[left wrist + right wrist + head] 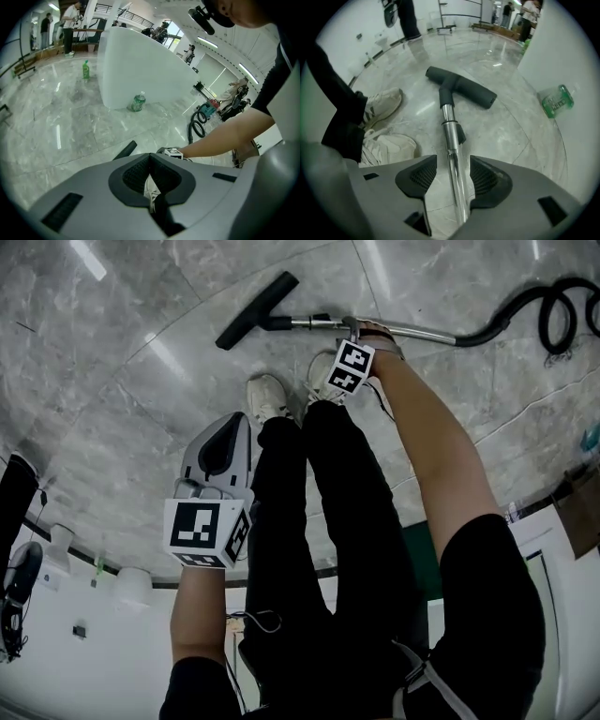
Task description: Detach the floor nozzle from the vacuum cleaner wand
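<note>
The black floor nozzle (258,310) lies on the marble floor, joined to the silver wand (412,331), which runs right to a black hose (553,310). My right gripper (352,332) points down over the wand just behind the nozzle. In the right gripper view the wand (452,150) runs between the open jaws of the right gripper (452,176), and the pads stand clear of it. The nozzle (461,86) lies ahead. My left gripper (232,423) hangs shut and empty above the floor, near the person's legs. In its own view the left gripper (150,176) shows closed jaws.
The person's white shoes (267,395) stand beside the wand, with a shoe (389,147) close to the right jaw's left side. A green bottle (555,102) lies by a white counter (140,70). The coiled hose (197,126) lies farther off, with people in the background.
</note>
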`<state>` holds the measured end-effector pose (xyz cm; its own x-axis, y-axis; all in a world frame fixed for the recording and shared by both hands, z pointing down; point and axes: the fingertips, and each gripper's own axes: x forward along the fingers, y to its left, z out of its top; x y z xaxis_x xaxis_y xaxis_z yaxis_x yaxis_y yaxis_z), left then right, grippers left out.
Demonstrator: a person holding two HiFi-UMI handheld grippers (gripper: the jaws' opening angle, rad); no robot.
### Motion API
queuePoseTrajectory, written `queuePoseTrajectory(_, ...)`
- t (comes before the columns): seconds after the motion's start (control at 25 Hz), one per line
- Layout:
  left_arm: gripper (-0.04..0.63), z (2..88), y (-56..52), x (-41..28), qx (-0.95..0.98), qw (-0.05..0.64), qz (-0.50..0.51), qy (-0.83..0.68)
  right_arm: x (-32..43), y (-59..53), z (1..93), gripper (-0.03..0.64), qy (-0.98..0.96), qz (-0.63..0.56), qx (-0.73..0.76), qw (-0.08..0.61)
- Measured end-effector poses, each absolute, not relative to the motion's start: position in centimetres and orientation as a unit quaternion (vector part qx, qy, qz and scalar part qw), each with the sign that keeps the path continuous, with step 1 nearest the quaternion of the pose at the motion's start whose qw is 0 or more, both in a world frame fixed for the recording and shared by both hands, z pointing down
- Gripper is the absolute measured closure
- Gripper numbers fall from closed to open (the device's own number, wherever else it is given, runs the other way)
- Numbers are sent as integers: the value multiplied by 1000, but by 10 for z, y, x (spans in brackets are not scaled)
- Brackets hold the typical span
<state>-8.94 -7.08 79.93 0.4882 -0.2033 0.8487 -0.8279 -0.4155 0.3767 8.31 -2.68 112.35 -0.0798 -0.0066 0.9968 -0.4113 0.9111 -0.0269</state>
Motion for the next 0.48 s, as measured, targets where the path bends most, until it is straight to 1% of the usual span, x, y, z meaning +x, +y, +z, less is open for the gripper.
queuePoseTrajectory(0.12, 596, 806, -73, -89, 753, 419, 370, -348, 86, -23, 1147, 396, -709, 110, 118, 687)
queuePoseTrajectory(0.28, 595, 819, -82, -84, 755, 424, 365, -340, 91, -26, 1175, 396, -685, 131, 147, 701)
queuePoseTrajectory(0.48, 596, 836, -88, -88, 749, 422, 377, -345, 98, -25, 1192, 399, -670, 99, 130, 724)
